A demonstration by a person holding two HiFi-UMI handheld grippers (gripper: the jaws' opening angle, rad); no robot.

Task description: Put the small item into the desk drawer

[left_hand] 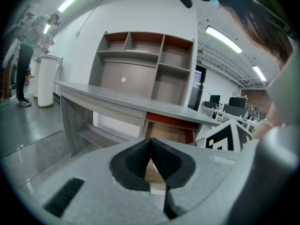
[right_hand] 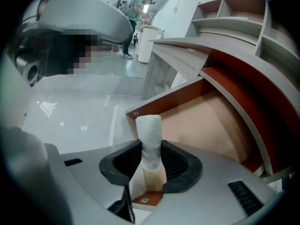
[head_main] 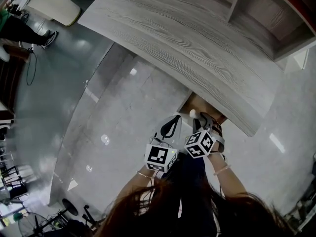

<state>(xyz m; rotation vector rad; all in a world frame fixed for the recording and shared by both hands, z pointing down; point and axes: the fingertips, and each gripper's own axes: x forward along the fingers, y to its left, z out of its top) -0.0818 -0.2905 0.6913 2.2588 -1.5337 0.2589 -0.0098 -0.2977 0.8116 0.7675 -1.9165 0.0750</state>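
The small item is a white rolled cylinder [right_hand: 149, 132], standing upright between the pads of my right gripper [right_hand: 151, 149], which is shut on it. Below and beyond it lies the open desk drawer [right_hand: 206, 121], with a red-brown rim and a pale bare floor. In the head view the right gripper [head_main: 203, 118] hangs over the drawer [head_main: 200, 105] at the grey desk's [head_main: 197, 38] near edge, and the white item [head_main: 193, 114] shows at its tip. My left gripper [head_main: 173, 122] is beside it on the left. Its jaws [left_hand: 151, 143] meet at the tips with nothing held, facing the drawer [left_hand: 168, 132].
A shelf unit [left_hand: 145, 64] with open compartments stands on the desk top [left_hand: 117, 100]. A low shelf [left_hand: 93, 136] runs under the desk. A person [left_hand: 26, 55] stands far left by a white bin [left_hand: 47, 81]. The floor [head_main: 123, 127] is glossy grey.
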